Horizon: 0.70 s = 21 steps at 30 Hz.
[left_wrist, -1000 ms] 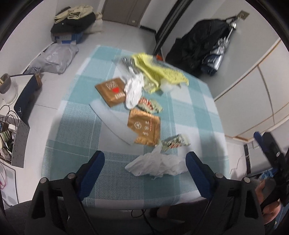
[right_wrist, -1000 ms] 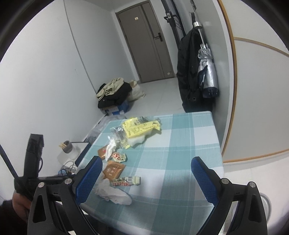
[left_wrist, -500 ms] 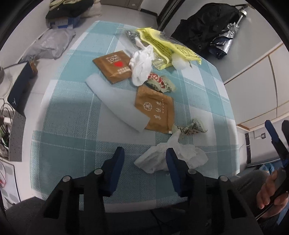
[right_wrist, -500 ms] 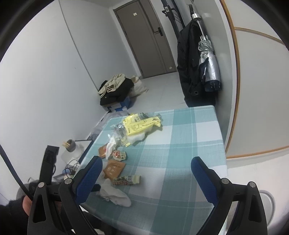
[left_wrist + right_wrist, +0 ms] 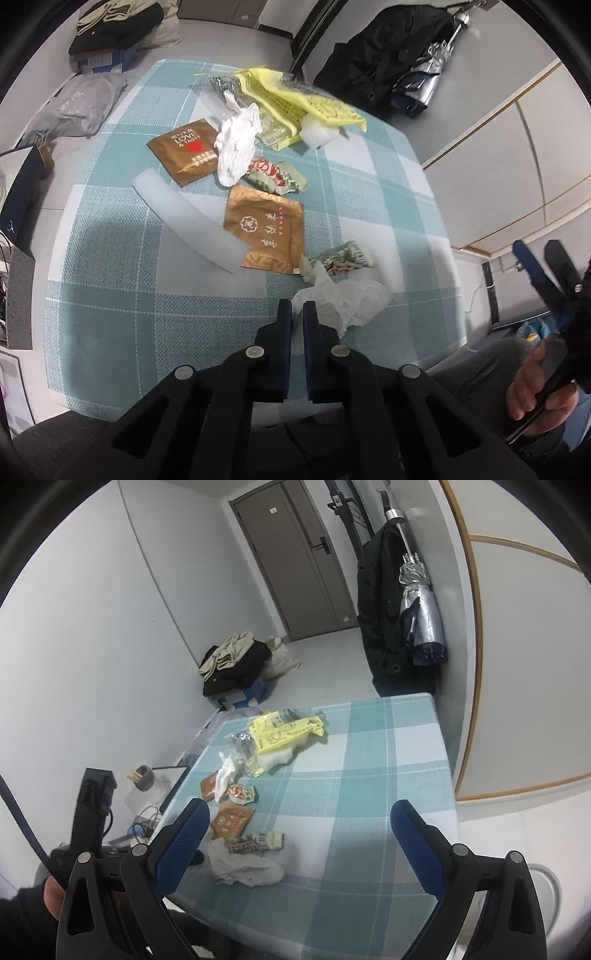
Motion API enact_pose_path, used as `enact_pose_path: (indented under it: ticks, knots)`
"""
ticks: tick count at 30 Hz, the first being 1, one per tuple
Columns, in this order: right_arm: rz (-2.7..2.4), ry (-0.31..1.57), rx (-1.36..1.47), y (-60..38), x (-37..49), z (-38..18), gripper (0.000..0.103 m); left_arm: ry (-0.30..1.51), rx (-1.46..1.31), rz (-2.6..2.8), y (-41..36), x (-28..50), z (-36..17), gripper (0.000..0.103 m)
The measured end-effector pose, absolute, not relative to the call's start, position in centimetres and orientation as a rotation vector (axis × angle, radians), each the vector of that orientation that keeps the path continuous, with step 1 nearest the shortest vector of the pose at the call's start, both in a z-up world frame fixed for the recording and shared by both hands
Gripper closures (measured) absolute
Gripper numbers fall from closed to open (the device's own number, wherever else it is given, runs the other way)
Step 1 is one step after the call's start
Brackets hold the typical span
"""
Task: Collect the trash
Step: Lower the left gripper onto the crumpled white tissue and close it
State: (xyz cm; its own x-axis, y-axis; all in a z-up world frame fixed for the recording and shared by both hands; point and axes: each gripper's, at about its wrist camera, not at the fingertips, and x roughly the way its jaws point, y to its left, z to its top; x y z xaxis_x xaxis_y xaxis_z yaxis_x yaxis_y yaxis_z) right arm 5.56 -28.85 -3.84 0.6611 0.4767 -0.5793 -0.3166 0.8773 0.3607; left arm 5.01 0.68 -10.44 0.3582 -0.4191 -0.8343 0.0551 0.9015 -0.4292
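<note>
Left gripper (image 5: 297, 308): fingers pressed together at the near edge of the table, pinching the left edge of the crumpled white tissue (image 5: 347, 299); a sliver of tissue showed between the tips.
Right gripper (image 5: 297, 819): fingers spread wide, nothing between them, held above the near right part of the table, apart from the litter.
Right hand (image 5: 535, 387): seen low at the right of the left wrist view, wrapped round a black handle.
Table (image 5: 110, 258): covered by a teal and white checked cloth; all trash lay on it.
Crumpled white tissue: nearest the front edge, touching the small printed wrapper (image 5: 343, 258) just behind it.
Gold sachet (image 5: 267, 232): flat, behind the small wrapper, its left corner over one end of the translucent white strip (image 5: 184, 221).
Red and white candy wrapper (image 5: 277, 175): just behind the gold sachet.
Second white tissue (image 5: 238, 142): bunched, between the candy wrapper and the brown sachet marked LOVE (image 5: 186, 149), overlapping the latter's edge.
Yellow plastic bag (image 5: 299, 99): at the far end, lying over clear wrappers, a white foam lump (image 5: 317, 133) at its near side.
Floor beyond table: a pile of clothes on a box (image 5: 236, 668); a grey bag (image 5: 74, 107) beside the table.
Wall: a black coat (image 5: 384, 620) and a folded silver umbrella (image 5: 421, 605) hanging.
</note>
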Motion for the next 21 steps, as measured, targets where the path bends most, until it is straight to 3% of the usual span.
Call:
enact_pose_path:
  ticks: [6, 8, 10, 13, 21]
  knots:
    - [0.444, 0.720, 0.240, -29.0, 5.3, -3.9, 0.004, 1.236, -0.400, -0.258, 1.3, 5.0, -11.3, 0.095]
    - [0.444, 0.718, 0.240, -29.1, 5.3, -3.8, 0.004, 1.261, -0.429, -0.252, 1.6, 5.0, -11.7, 0.080]
    - [0.445, 0.713, 0.241, -29.1, 5.2, -3.8, 0.004, 1.216, -0.413, -0.260, 1.1, 4.7, -10.8, 0.051]
    - [0.446, 0.712, 0.244, -29.3, 5.1, -3.8, 0.004, 1.139, -0.325, -0.263, -0.1, 4.3, -9.4, 0.030]
    - [0.443, 0.710, 0.249, -29.6, 5.1, -3.7, 0.004, 1.208, -0.144, -0.198, -3.2, 5.8, -11.5, 0.028]
